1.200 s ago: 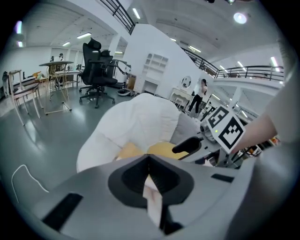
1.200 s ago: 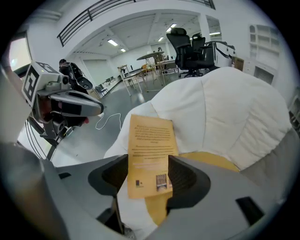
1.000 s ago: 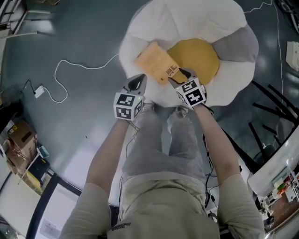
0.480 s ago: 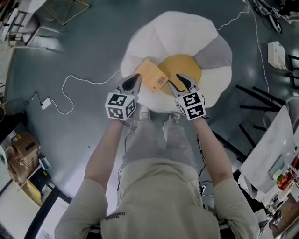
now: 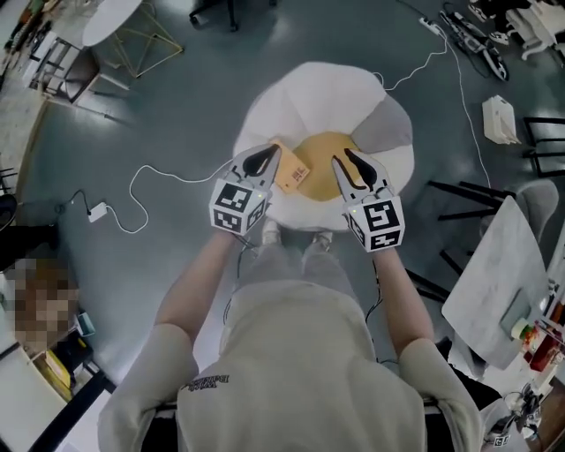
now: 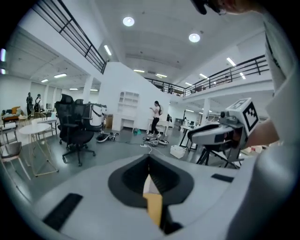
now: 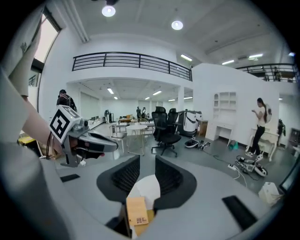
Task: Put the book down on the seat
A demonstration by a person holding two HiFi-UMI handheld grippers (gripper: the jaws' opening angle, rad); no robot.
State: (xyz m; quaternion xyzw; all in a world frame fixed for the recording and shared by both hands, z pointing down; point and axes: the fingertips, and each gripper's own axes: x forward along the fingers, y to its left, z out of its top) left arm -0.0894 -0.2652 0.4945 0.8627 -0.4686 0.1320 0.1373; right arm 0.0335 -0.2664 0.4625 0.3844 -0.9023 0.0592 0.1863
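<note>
The tan book (image 5: 296,170) lies flat on the white seat cushion (image 5: 318,97), half over its yellow centre (image 5: 328,150), and nothing holds it. My left gripper (image 5: 262,161) hovers above the book's left edge with its jaws together. My right gripper (image 5: 346,164) hangs to the right of the book; its jaws are closing with nothing between them. In the right gripper view the book (image 7: 137,215) and the seat show far below the gap of that gripper (image 7: 147,161). In the left gripper view the left gripper (image 6: 149,161) has its jaws meeting in a line.
A white cable (image 5: 154,177) with a charger (image 5: 97,212) runs over the grey floor to the left of the seat. Black chair legs (image 5: 459,212) and a white sheet (image 5: 494,274) are at the right. A round white table (image 5: 110,13) stands far left.
Both grippers have drawn back and up from the book, which stays on the seat. The right gripper's jaws have narrowed. The view has risen, so the seat looks smaller.
</note>
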